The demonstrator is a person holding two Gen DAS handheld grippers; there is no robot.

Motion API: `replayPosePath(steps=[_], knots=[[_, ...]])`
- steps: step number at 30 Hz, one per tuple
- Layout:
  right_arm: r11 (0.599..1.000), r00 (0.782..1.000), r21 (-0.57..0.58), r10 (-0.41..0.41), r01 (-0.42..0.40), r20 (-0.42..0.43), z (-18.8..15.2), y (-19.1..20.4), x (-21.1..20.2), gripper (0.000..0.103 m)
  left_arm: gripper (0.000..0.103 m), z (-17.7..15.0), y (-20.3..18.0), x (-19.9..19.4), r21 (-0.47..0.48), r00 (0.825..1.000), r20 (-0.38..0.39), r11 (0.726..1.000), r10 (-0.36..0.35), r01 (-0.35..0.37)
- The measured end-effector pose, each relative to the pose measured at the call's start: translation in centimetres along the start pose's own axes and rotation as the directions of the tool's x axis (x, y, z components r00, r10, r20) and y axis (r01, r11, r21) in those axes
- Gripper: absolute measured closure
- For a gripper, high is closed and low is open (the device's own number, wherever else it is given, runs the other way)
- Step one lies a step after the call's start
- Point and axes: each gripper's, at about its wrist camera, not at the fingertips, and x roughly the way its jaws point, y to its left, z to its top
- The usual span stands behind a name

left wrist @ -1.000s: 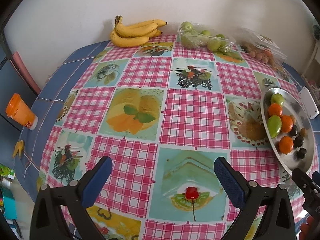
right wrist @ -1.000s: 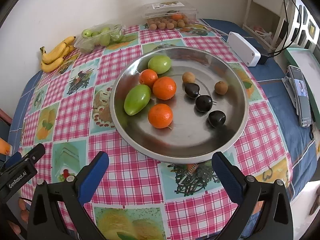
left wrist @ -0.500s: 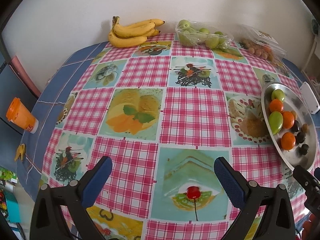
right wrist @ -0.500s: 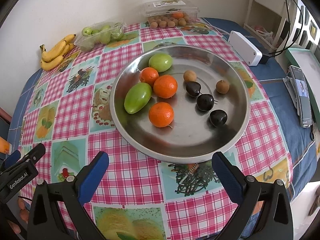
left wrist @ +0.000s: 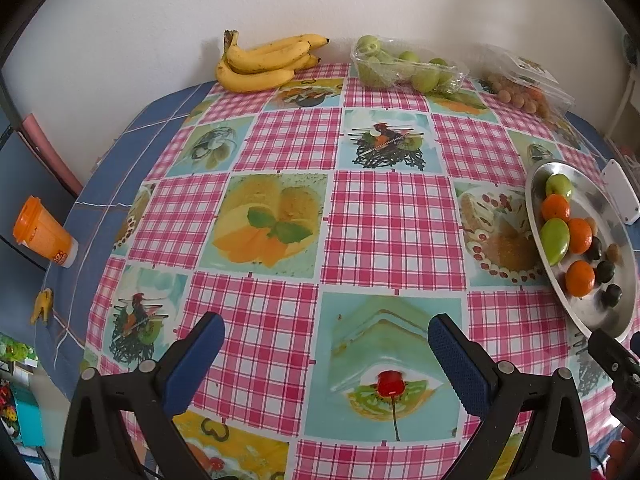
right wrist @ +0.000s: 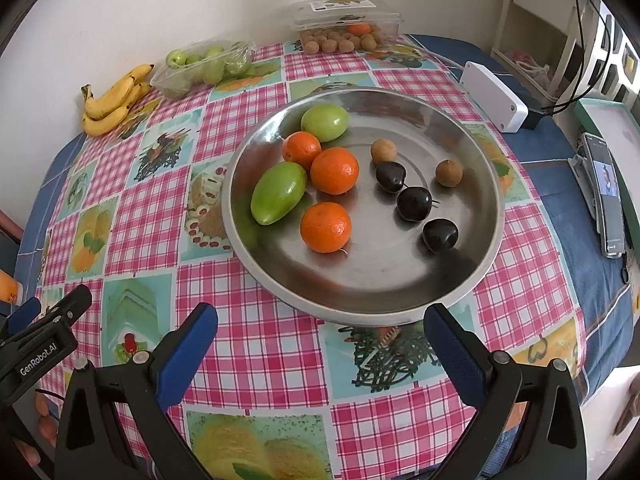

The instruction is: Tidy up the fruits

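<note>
A steel plate point(right wrist: 404, 292) holds three oranges point(right wrist: 334, 171), two green fruits point(right wrist: 278, 193), three dark plums point(right wrist: 414, 203) and two small brown fruits point(right wrist: 449, 173); it also shows at the right of the left wrist view point(left wrist: 616, 216). My right gripper point(right wrist: 320, 332) is open and empty, just in front of the plate. My left gripper point(left wrist: 326, 340) is open and empty over the checked tablecloth point(left wrist: 288, 140). At the table's far side lie bananas point(left wrist: 262, 64), a bag of green fruits point(left wrist: 404, 70) and a clear box of brown fruits point(left wrist: 524, 88).
An orange cup point(left wrist: 42, 232) stands at the left table edge. A white box point(right wrist: 494, 96) and a phone point(right wrist: 608, 196) lie right of the plate. The left gripper's body shows in the right wrist view point(right wrist: 44, 332).
Both grippers have drawn slightly back and up; the view shifted a little. Nothing on the table moved, and both grippers stayed open.
</note>
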Motion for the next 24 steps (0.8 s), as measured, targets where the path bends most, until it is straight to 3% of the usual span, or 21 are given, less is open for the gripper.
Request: replayPosePath(steps=[24], knots=[[1.000,1.000,-0.006,-0.002,0.002,-0.005,-0.01,0.21,0.10,0.001,0.000,-0.08,-0.18,0.03,0.017,1.000,0.001,1.000,-0.001,0.001]])
